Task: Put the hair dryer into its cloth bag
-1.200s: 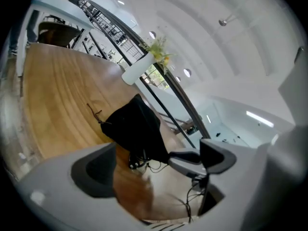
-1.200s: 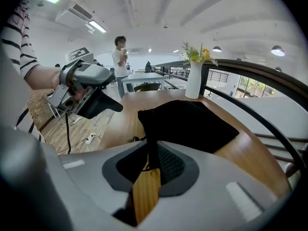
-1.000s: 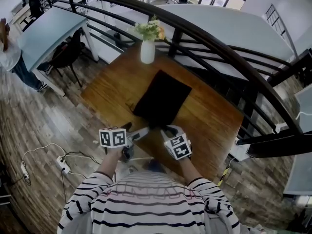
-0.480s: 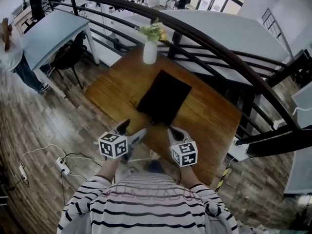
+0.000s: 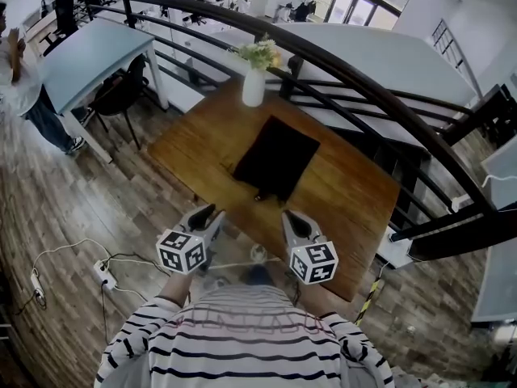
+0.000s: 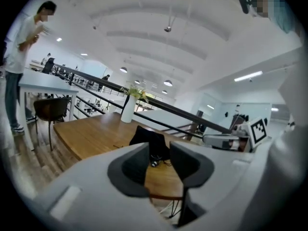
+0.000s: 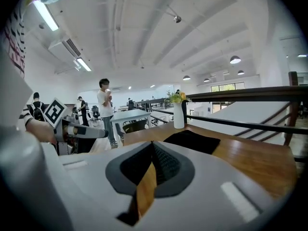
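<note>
Bag (image 5: 276, 158) of black cloth lies flat near the middle of the tabletop (image 5: 355, 192), with one corner turned toward the tabletop's far edge. The hair dryer cannot be made out apart from the bag. A thin cord (image 5: 260, 196) trails from the bag's edge toward the near edge of the tabletop.

Left gripper (image 5: 208, 215) is held over the near edge of the tabletop, clear of the bag. In the left gripper view its jaws are apart and closing. Nothing is between them; the gap of the left gripper (image 6: 159, 150) shows only the bag (image 6: 147, 137) and the tabletop (image 6: 91, 134) beyond.

Right gripper (image 5: 289, 217) is held beside it over the same near edge, also clear of the bag. In the right gripper view the jaws of the right gripper (image 7: 152, 150) are pressed together at the tips with nothing between them. The bag (image 7: 192, 141) lies ahead on the tabletop (image 7: 255, 160).

A white vase (image 5: 254, 87) with flowers stands at the far edge of the tabletop. A dark railing (image 5: 363, 71) curves past the far and right sides of the tabletop. A power strip (image 5: 103, 273) lies on the floor (image 5: 121, 208) to the left of the tabletop.
</note>
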A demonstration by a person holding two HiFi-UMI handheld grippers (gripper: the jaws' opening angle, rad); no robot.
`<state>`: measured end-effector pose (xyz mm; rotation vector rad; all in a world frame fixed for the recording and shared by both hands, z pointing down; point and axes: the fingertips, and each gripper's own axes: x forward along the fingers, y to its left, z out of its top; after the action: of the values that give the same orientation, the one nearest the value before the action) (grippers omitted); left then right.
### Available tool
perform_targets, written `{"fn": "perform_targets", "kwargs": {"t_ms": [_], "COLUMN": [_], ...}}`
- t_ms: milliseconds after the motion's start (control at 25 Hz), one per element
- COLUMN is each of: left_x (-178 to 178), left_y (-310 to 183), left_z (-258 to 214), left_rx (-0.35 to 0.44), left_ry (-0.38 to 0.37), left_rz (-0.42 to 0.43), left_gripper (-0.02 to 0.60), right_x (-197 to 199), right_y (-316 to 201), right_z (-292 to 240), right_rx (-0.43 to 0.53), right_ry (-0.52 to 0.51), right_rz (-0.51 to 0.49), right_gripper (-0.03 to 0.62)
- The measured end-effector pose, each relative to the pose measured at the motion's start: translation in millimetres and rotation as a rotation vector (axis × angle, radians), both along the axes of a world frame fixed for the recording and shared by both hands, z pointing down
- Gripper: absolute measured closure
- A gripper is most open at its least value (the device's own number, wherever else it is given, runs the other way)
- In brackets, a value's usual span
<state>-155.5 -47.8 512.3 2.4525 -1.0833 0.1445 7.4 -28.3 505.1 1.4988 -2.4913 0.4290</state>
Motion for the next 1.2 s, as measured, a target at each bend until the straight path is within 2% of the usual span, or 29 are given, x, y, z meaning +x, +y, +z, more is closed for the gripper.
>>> {"fn": "perform_targets", "kwargs": {"t_ms": [400,560,1200], "left_x": [-40,-47,-58], "left_y": [20,33,54], "left_z": [10,13,31], "left_rx": [-0.002,-0.010,-0.040], "left_ry": [-0.013,-0.024,-0.081], "left_rz": [-0.035,-0.037,-0.027], "left_gripper": [0.525,0.580,0.580], "right_x": [-32,-38,-64], "right_y": [19,31,43], "right_z": [5,8,21], "right_rx": [-0.010,-0.020,-0.048], "right_ry": [-0.001,-0.008,0.015], "right_rz": [-0.002,-0.003,-0.053], "right_gripper": [0.594,0.594,0.594]}}
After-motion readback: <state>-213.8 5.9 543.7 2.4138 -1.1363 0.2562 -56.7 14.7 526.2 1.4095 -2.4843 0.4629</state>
